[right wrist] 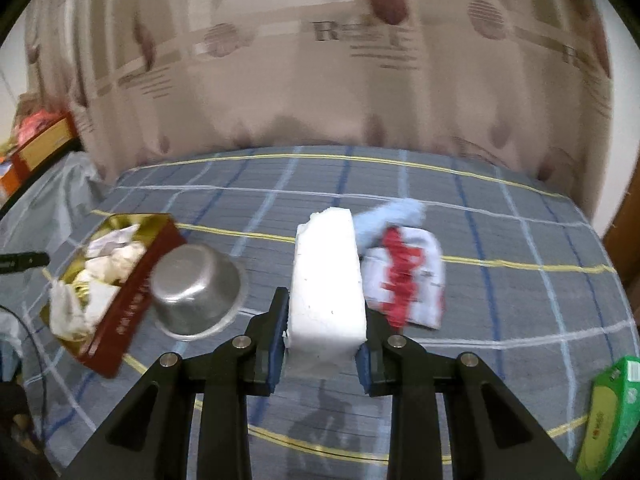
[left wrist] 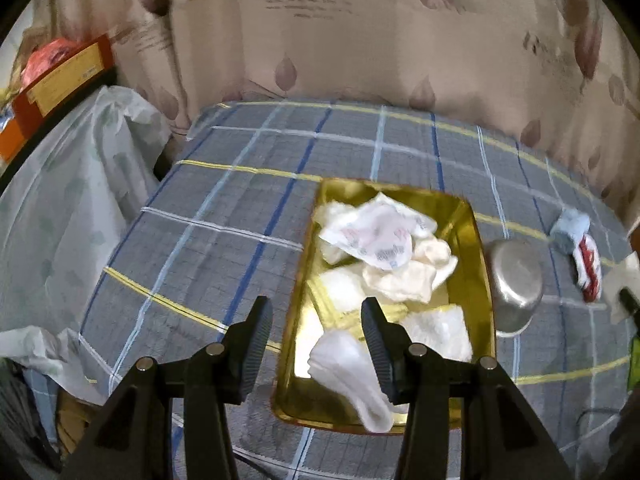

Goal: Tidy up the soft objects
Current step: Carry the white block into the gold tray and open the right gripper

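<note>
Right wrist: curtain letter "R"

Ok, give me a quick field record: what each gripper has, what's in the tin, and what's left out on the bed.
left gripper: open, empty, over the near end of the gold tin
right gripper: shut on white foam block
tin contents: white cloths, piled
metal bowl: upside down beside the tin
left on bedspread: red-and-white cloth, pale blue cloth
green box: near right edge
</note>
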Motion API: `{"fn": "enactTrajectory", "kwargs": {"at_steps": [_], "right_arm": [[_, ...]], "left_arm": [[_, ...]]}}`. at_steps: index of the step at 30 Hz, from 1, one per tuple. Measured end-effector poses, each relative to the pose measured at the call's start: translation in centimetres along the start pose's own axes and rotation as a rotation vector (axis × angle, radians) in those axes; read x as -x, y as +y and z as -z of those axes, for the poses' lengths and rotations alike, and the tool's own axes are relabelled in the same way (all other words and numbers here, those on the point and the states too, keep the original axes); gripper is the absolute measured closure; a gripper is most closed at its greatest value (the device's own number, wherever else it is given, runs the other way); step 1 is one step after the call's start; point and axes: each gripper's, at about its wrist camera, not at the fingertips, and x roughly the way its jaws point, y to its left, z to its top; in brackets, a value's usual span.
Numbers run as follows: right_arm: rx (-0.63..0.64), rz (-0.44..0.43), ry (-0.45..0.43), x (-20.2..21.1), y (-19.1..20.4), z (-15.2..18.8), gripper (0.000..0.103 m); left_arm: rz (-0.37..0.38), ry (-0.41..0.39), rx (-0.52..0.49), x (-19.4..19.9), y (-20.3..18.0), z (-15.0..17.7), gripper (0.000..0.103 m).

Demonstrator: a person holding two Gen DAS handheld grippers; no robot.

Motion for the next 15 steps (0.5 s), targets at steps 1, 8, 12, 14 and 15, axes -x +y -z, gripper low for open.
{"fn": "enactTrajectory", "kwargs": {"at_steps": [1,8,12,14,15], "right_arm": [[0.01,-0.015,0.002,-0.1,0.6,-0.2,0.076],[0.095,-0.159,0.034,-1.4,6.6,-1.3,0.076],[0.15,-0.254,0.053,-2.0,10.7,-2.0,0.076],[0.182,-0.302,0.064,-2.4,13.0,-2.3,0.076],[0.194,-0.328,0.073,-2.6,14.1,-2.5,0.076]], "left_arm": [[-0.001,-0.009,0.016,0.4,0.5,-0.2,0.056],[-0.029,-0.01,0.1,1.5,3.8,-0.5,0.056],[-0.034,0.0,0.142,1.4,5.1,-0.6,0.056],[-0.036,0.002,0.152,1.4,5.4,-0.5,0.056],[-0.035,0.004,0.153,1.3,5.5,-0.5,0.056]]}}
